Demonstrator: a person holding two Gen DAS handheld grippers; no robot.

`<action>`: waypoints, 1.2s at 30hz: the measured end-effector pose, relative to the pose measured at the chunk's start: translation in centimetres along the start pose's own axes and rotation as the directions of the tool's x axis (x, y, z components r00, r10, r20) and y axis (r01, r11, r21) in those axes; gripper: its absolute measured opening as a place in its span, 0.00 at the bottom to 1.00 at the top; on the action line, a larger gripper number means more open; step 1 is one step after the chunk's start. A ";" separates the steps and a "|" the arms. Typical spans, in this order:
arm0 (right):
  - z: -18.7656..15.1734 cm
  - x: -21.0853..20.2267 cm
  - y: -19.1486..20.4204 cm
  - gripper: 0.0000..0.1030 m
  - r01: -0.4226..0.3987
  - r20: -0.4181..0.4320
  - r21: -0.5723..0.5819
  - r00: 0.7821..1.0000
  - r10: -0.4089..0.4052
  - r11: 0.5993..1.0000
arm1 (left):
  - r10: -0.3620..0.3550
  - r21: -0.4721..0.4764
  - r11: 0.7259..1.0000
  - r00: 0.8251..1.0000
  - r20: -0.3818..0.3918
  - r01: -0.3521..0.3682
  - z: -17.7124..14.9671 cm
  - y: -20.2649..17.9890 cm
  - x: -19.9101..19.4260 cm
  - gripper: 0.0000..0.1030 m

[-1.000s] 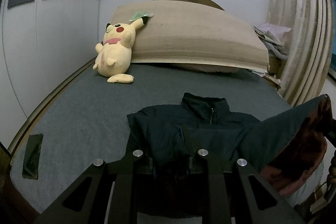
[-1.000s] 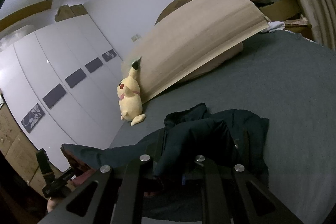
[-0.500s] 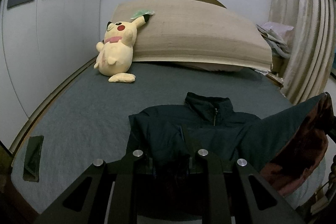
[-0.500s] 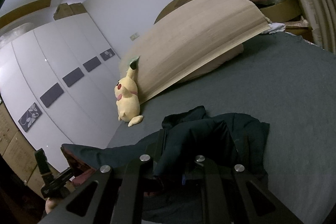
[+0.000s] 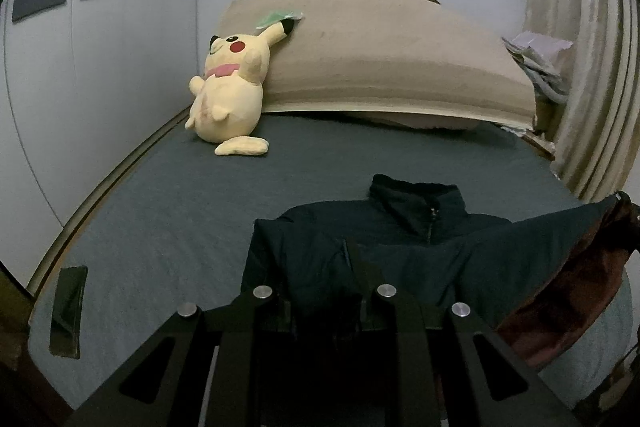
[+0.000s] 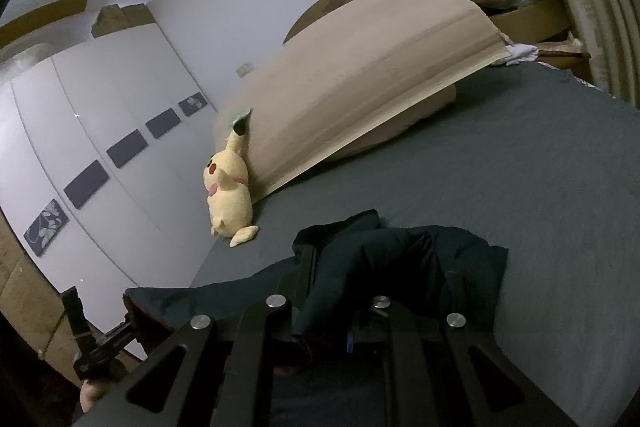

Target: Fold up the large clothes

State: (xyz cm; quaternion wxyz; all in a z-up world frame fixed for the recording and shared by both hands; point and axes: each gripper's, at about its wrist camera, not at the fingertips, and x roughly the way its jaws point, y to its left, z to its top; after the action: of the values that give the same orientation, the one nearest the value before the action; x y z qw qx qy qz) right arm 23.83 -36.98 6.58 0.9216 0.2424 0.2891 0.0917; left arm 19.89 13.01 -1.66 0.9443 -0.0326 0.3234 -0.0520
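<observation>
A dark teal zip jacket (image 5: 380,239) with a stand-up collar lies on the grey bed (image 5: 168,211). My left gripper (image 5: 326,291) is shut on the jacket's lower hem. My right gripper (image 6: 328,307) is shut on the other side of the hem, and the jacket (image 6: 400,259) bunches over its fingers. The right-hand hem is lifted at the right of the left wrist view and shows its reddish-brown lining (image 5: 568,291). The left gripper also shows at the lower left of the right wrist view (image 6: 100,343).
A yellow plush toy (image 5: 232,95) leans on a tan headboard cushion (image 5: 392,59) at the head of the bed. A dark phone (image 5: 68,311) lies near the bed's left edge. White wardrobe doors (image 6: 100,155) stand to the left, curtains (image 5: 588,67) and piled clothes (image 5: 536,59) to the right.
Both grippers have kept hold of the hem and moved slightly forward toward the head of the bed. The jacket's shape is nearly the same.
</observation>
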 end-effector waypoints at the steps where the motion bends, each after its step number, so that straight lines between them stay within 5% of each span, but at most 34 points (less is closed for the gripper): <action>1: 0.1 0.3 0.1 0.11 0.006 -0.001 -0.005 1.000 -0.006 1.000 | 0.003 0.001 1.000 1.000 -0.005 -0.003 0.1 0.0 0.3 0.19; 36: 2.9 9.2 -1.8 0.11 0.092 -0.074 -0.033 0.993 -0.095 0.995 | 0.048 0.045 0.998 0.992 -0.113 -0.043 3.4 -0.9 8.2 0.19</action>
State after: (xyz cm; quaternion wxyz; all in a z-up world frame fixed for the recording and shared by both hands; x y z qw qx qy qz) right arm 33.03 -36.79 3.27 0.9167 0.2113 0.3334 0.0619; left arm 28.36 11.24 -3.86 0.9256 -0.0021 0.3764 -0.0392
